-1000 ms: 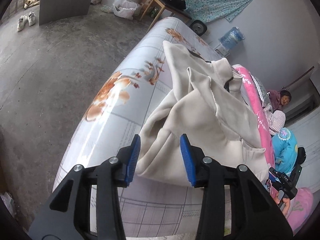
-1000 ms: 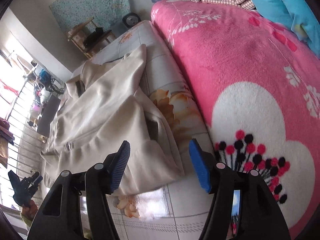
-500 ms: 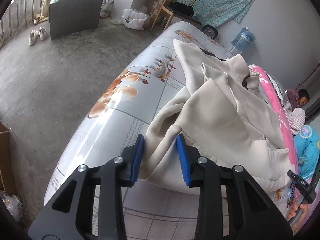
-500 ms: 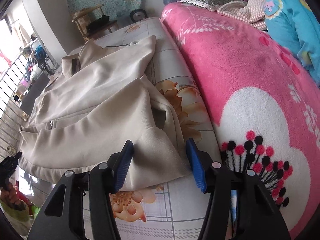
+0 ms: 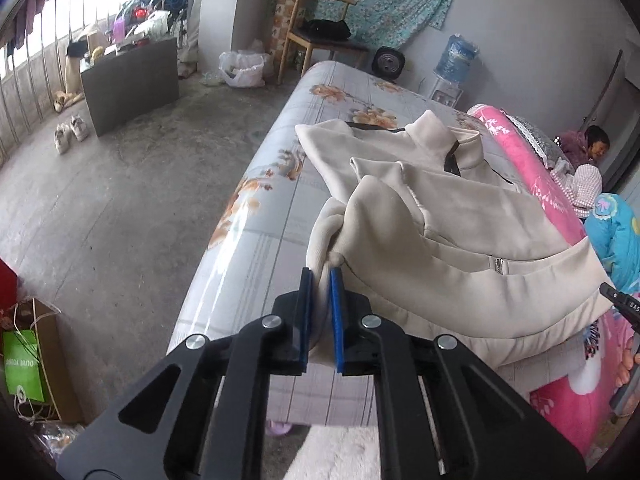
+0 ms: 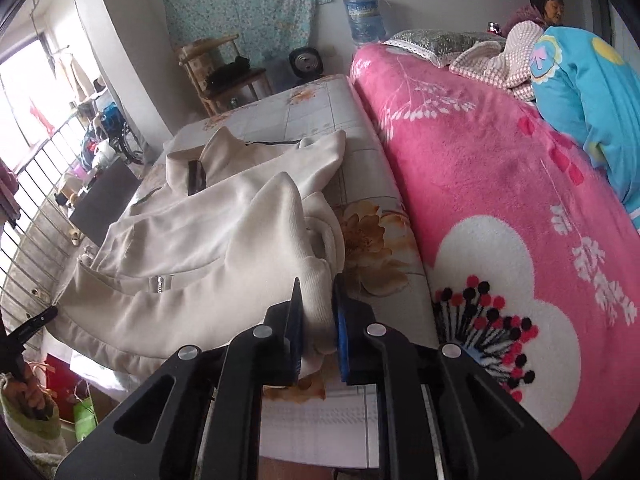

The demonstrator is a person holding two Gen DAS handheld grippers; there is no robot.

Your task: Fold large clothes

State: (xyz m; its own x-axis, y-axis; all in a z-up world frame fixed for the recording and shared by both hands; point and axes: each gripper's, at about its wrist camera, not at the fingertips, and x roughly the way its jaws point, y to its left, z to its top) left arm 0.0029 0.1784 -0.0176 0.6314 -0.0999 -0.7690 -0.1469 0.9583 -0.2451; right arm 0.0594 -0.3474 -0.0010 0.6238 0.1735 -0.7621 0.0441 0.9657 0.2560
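A cream zip-up jacket (image 5: 452, 220) lies on a floral-print mattress (image 5: 260, 232), collar at the far end. My left gripper (image 5: 320, 280) is shut on the jacket's near left hem corner and holds it lifted. In the right wrist view the same jacket (image 6: 208, 232) stretches to the left, and my right gripper (image 6: 316, 292) is shut on its near right hem corner. The hem hangs taut between the two grippers above the mattress (image 6: 372, 248).
A pink flowered blanket (image 6: 500, 208) covers the bed to the right, with a blue quilt (image 6: 592, 92) and a person (image 6: 544, 4) at the far end. Bare concrete floor (image 5: 120, 200) lies to the left. A wooden chair (image 5: 320, 28) and a water bottle (image 5: 456, 58) stand by the far wall.
Both grippers went from open around the jacket's hem corners to shut on them. The near hem has lifted off the mattress.
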